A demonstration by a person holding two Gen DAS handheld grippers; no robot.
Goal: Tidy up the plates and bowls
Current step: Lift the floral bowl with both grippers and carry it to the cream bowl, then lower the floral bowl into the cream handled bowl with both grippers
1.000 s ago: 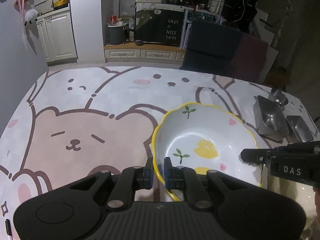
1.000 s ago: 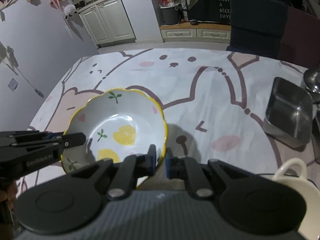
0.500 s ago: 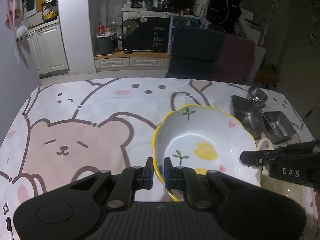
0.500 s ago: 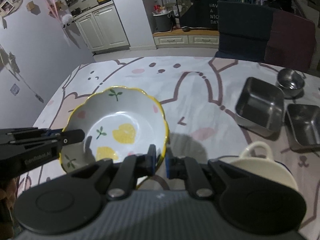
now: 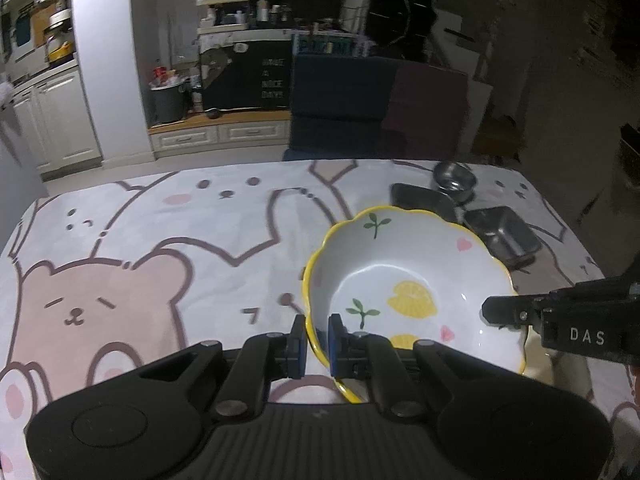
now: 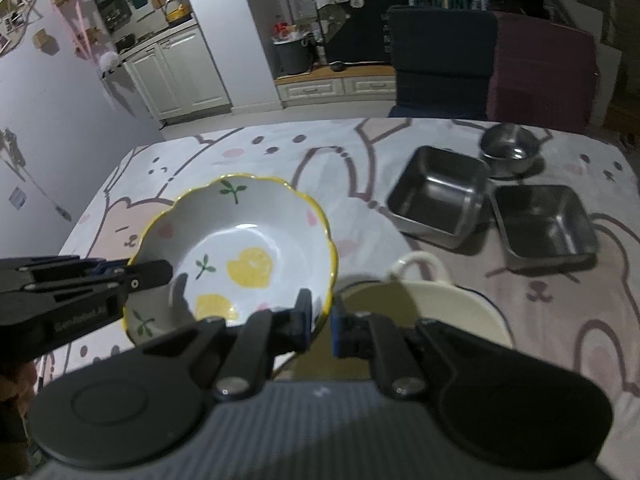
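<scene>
Both claws stayed clenched on the bowl point(image 6: 240, 248) rim, left claw point(image 5: 317, 344) and right claw point(image 6: 320, 322) on opposite sides. Over the last second it rose and travelled right, now hanging above the cream pot point(image 6: 440, 300); nesting it there seemed next

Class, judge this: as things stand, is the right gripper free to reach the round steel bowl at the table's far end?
Probably not yet: the right gripper is shut on the lemon bowl, shared with the left gripper. The round steel bowl itself sits unobstructed.

Glossy ceramic bowl point(image 5: 408, 280), metal tins point(image 6: 438, 196)
</scene>
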